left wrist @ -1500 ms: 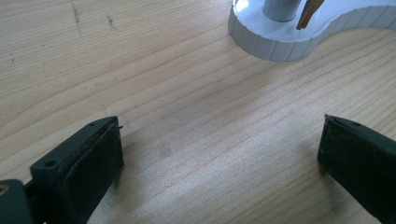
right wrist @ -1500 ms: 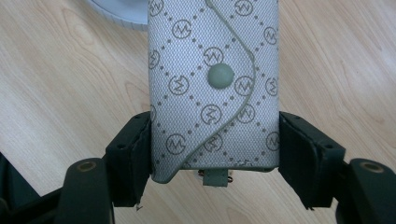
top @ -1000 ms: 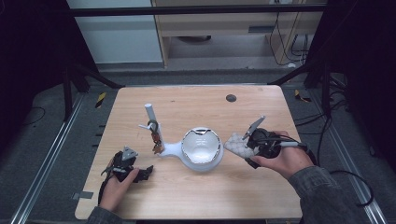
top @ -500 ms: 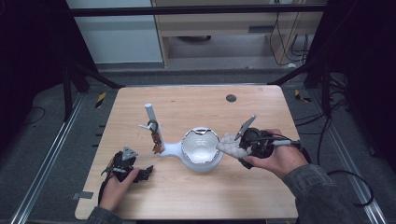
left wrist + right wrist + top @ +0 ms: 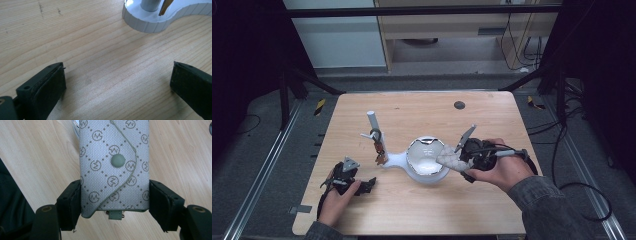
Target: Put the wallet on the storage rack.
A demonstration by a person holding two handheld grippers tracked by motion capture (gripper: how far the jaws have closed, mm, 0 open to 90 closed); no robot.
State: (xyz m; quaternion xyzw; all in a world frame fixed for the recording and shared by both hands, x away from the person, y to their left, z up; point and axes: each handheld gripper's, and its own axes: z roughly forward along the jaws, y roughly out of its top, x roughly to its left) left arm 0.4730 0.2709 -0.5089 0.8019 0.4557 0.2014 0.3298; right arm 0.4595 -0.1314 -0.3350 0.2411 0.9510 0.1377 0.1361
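two grippers are at work over the tabletop [image 5: 492, 120], and the step in hand looks like carrying a small key pouch [image 5: 113, 167] to the white stand [image 5: 394, 159] with its round dish [image 5: 426, 159]. the right gripper [image 5: 458, 163] has its fingers [image 5: 71, 202] pinching the grey patterned pouch by its two long edges near the bottom end, snap flap facing the camera; in the high view the pouch [image 5: 451, 161] hangs over the right rim of the dish, not yet resting in it as far as i can tell. the left gripper [image 5: 368, 184] sits low near the front left of the tabletop, its fingers [image 5: 47, 87] spread wide with nothing between them, the stand's base [image 5: 150, 20] just ahead. next, i judge, the pouch needs lowering into the dish before the fingers part; letting go too early could tip it off the rim.
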